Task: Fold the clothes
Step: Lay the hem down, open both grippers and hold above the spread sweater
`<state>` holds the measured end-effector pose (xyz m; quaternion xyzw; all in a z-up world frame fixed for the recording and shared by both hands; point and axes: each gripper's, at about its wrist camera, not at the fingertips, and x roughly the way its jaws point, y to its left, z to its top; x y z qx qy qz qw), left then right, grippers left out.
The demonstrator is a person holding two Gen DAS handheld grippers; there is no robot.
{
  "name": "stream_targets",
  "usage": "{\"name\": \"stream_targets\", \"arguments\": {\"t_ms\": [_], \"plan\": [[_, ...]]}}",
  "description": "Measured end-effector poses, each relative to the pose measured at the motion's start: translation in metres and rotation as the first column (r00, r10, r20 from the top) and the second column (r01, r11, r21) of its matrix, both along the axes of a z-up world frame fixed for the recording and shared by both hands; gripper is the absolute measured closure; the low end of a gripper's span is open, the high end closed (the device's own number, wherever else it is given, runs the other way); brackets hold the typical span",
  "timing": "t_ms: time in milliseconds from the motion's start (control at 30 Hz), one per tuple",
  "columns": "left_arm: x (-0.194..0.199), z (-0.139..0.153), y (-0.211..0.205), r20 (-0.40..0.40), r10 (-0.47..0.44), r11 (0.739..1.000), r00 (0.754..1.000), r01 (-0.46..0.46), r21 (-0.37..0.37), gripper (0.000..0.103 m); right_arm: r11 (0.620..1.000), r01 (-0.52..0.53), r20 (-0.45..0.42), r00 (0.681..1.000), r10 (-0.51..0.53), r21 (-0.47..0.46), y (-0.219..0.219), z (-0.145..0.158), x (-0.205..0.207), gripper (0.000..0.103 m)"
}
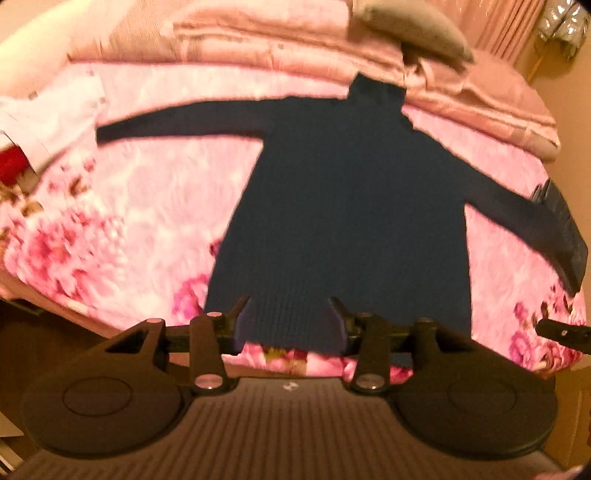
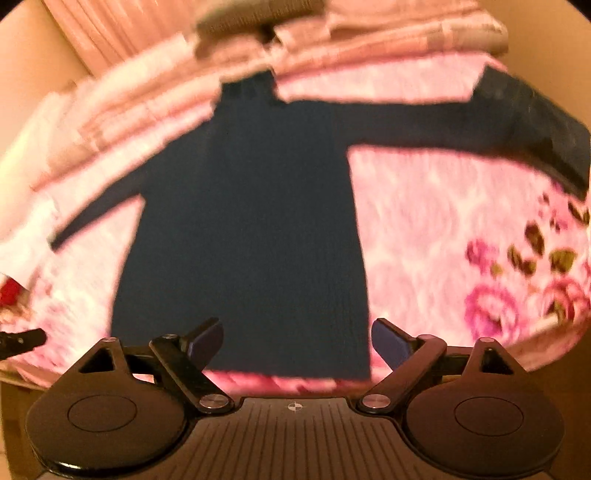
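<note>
Sweater: a dark navy ribbed sweater (image 1: 343, 206) lies flat on the bed, front or back up (cannot tell which), high collar toward the far side, both sleeves spread straight out, hem at the near edge.
Bed: a pink floral blanket (image 1: 147, 206) covers it; folded pink bedding (image 1: 266, 40) is stacked along the far side with a grey pillow (image 1: 413, 29) on top.
Left gripper: the left gripper (image 1: 288, 310) hangs over the sweater's hem, toward its left corner, its jaws wide apart and empty.
Left fingers: the fingers (image 1: 239, 307) have dark tips pointing at the hem; whether they touch the knit cannot be told (the view is blurred).
Right gripper: the right gripper (image 2: 297, 336) is over the hem's right part, its jaws spread wide, nothing held.
Right fingers: the fingers (image 2: 388, 341) have blue pads; the right one sits just beside the sweater's right hem corner, over blanket, the left one over the knit.
Other clothes: a white garment (image 1: 55, 118) lies by the end of the left sleeve, a red item (image 1: 11, 164) just beside it; a dark folded piece (image 1: 561, 225) lies at the end of the right sleeve.
Cross view: the right gripper's tip shows at the right edge of the left camera, well apart from the left gripper.
</note>
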<state>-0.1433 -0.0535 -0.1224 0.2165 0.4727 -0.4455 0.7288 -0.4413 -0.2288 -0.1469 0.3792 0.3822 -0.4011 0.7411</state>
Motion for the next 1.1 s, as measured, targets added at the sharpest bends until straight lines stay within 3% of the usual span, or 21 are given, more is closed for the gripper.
{"name": "stream_targets", "arguments": {"t_ms": [267,567,833,933,1100], "plan": [[-0.030,0.054,0.020,0.060,0.009,1.000,0.998,-0.008,-0.009,0.059,0.994,-0.075,-0.008,0.997,0.074,-0.086,0.020,0.064,-0.002,0.013],[-0.048,0.080,0.026,0.089,-0.042,0.999,0.995,0.044,-0.016,0.057,0.996,-0.066,-0.004,0.998,0.066,-0.066,0.068,0.090,-0.018,0.013],[-0.053,0.096,0.024,0.137,-0.078,0.996,0.988,0.083,-0.036,0.055,0.995,-0.005,0.007,1.000,0.006,-0.100,0.073,0.114,-0.020,0.012],[-0.052,0.101,0.028,0.160,-0.088,0.995,0.983,0.095,-0.037,0.051,0.995,-0.009,-0.002,1.000,0.009,-0.103,0.077,0.118,-0.014,0.002],[-0.049,0.100,0.034,0.175,-0.104,0.994,0.979,0.110,-0.025,0.051,0.995,-0.025,-0.010,1.000,0.024,-0.093,0.086,0.116,-0.003,0.001]]}}
